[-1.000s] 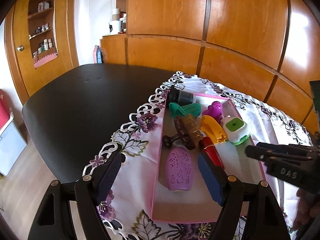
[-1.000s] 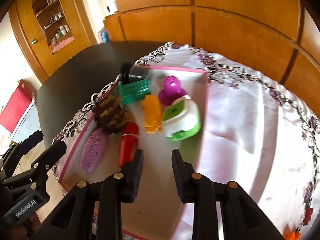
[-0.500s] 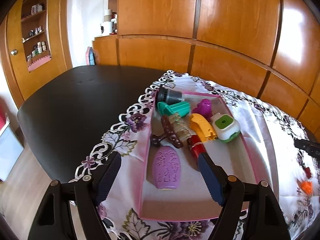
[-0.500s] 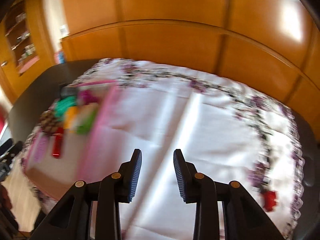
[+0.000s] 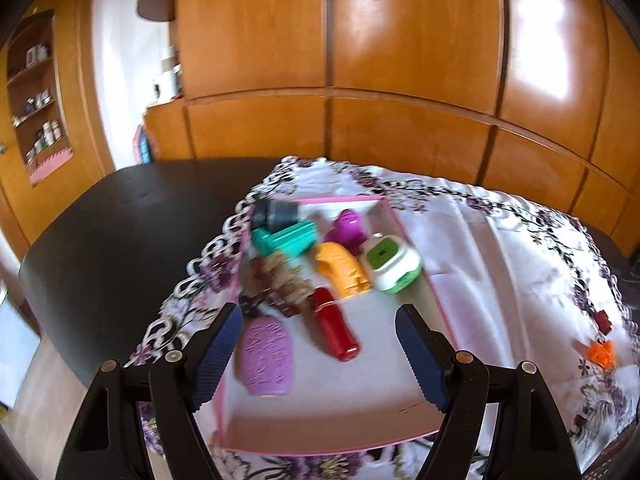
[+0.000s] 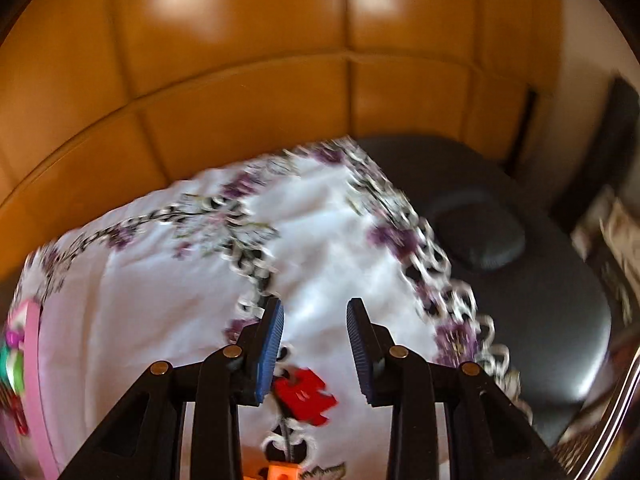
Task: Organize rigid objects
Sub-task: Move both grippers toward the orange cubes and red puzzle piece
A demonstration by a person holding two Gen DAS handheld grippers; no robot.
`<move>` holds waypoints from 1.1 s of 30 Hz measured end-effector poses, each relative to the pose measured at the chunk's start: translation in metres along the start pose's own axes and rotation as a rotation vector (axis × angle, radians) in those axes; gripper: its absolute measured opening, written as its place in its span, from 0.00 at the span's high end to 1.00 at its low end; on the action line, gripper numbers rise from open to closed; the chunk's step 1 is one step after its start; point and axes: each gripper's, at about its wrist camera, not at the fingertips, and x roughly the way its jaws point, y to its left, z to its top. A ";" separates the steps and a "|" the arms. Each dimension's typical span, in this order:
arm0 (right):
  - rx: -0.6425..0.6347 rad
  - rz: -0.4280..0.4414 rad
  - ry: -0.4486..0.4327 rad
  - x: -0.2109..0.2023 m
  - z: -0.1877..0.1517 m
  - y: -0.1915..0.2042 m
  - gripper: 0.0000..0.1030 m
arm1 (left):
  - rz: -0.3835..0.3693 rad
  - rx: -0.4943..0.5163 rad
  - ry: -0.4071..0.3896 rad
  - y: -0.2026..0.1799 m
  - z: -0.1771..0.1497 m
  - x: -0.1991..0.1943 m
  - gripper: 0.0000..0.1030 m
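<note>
Tablecloth [image 6: 160, 280] edge lies beyond right tool [image 6: 316, 344], jaws apart.

Toys [image 5: 320, 264] in tray [image 5: 424, 280]; puzzle piece [image 6: 306, 394] probably right.

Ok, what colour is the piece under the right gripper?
Red, clearest in the right wrist view.

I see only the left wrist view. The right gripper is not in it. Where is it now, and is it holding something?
Observer: The right gripper is open and empty, above the tablecloth, away from the pink tray.
Operator: Is any object near it?
Observer: Yes, a red puzzle-shaped piece lies on the cloth just below its fingers.
Operator: Anything more there?
Observer: An orange piece shows at the bottom edge, partly cut off.
</note>
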 end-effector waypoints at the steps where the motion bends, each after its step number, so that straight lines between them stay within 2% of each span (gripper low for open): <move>1: 0.021 0.013 -0.008 -0.001 0.002 -0.004 0.69 | -0.010 0.008 0.001 -0.005 0.001 0.000 0.23; 8: 0.019 0.034 -0.017 -0.003 0.004 -0.004 0.69 | -0.132 0.136 0.003 -0.065 0.009 0.003 0.23; 16: 0.110 0.066 -0.032 -0.006 0.004 -0.020 0.69 | -0.419 0.323 0.099 -0.161 0.008 0.021 0.23; 21: 0.162 0.085 -0.023 -0.005 0.005 -0.029 0.69 | -0.619 0.461 0.186 -0.235 -0.016 0.023 0.23; 25: 0.172 0.097 -0.021 -0.004 0.006 -0.031 0.69 | -0.728 0.552 0.212 -0.280 -0.034 0.019 0.24; 29: 0.187 0.104 -0.028 -0.005 0.007 -0.034 0.69 | -0.812 0.614 0.214 -0.313 -0.046 0.015 0.23; 33: 0.200 0.098 -0.042 -0.007 0.008 -0.038 0.68 | -0.831 0.673 0.202 -0.341 -0.054 0.020 0.23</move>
